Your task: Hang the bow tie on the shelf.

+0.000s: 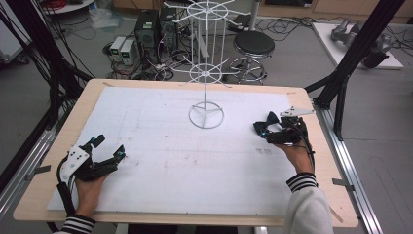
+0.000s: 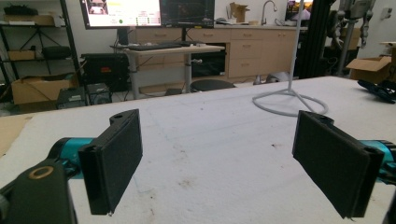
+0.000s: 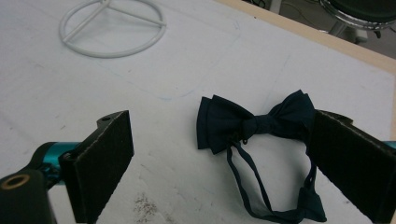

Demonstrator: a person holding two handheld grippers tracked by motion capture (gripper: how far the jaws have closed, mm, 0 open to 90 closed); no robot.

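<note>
A dark navy bow tie (image 3: 243, 122) with its strap loop (image 3: 280, 215) lies flat on the white mat (image 1: 160, 161), at the table's right side (image 1: 269, 118). My right gripper (image 3: 224, 154) is open around it: one pad (image 3: 100, 163) stands well clear on one side, while the other pad (image 3: 355, 163) is at the tie's far wing. In the high view the right gripper (image 1: 265, 127) rests low at the tie. My left gripper (image 1: 109, 147) is open at the table's near left, with nothing between its pads (image 2: 116, 158).
A tall white wire rack (image 1: 206, 73) stands at the mat's back centre on a ring base (image 1: 206, 116), which appears in both gripper views (image 2: 289, 100) (image 3: 112, 29). The wooden table edge (image 1: 331, 161) borders the mat. A stool (image 1: 253, 46) and computers are behind the table.
</note>
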